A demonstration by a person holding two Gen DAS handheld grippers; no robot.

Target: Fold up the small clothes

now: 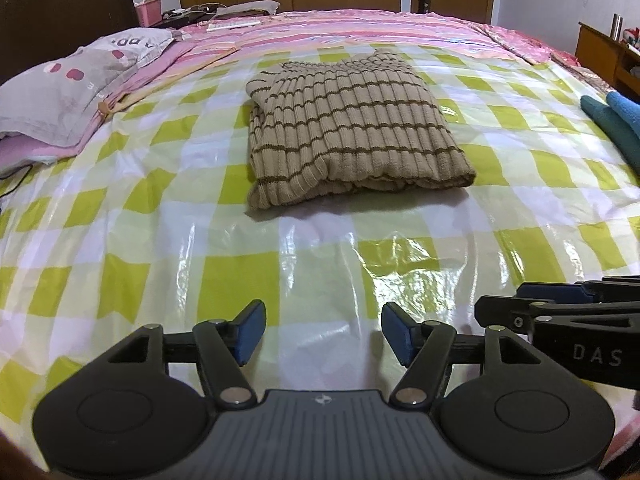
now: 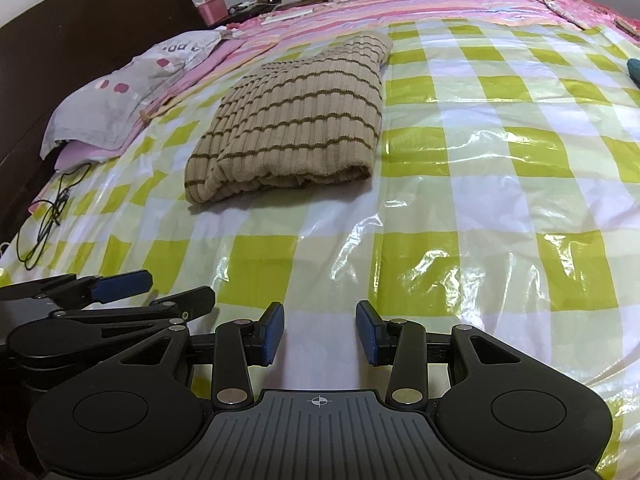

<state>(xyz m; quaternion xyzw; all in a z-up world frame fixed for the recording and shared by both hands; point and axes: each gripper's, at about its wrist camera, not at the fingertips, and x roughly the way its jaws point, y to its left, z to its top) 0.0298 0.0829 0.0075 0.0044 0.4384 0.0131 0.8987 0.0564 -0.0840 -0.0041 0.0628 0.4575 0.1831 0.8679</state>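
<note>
Ribbed striped sweater (image 1: 352, 128), folded rectangle

Folded striped sweater (image 1: 352, 128) beyond empty left tool (image 1: 322, 334)

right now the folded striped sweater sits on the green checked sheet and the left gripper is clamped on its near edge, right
Not quite. The folded striped sweater does sit on the green checked sheet, but the left gripper is open and empty, well short of its near edge. The left wrist view shows this.

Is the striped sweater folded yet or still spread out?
Folded. The striped sweater lies as a compact rectangle on the checked sheet, stacked layers showing along its near edge.
</note>
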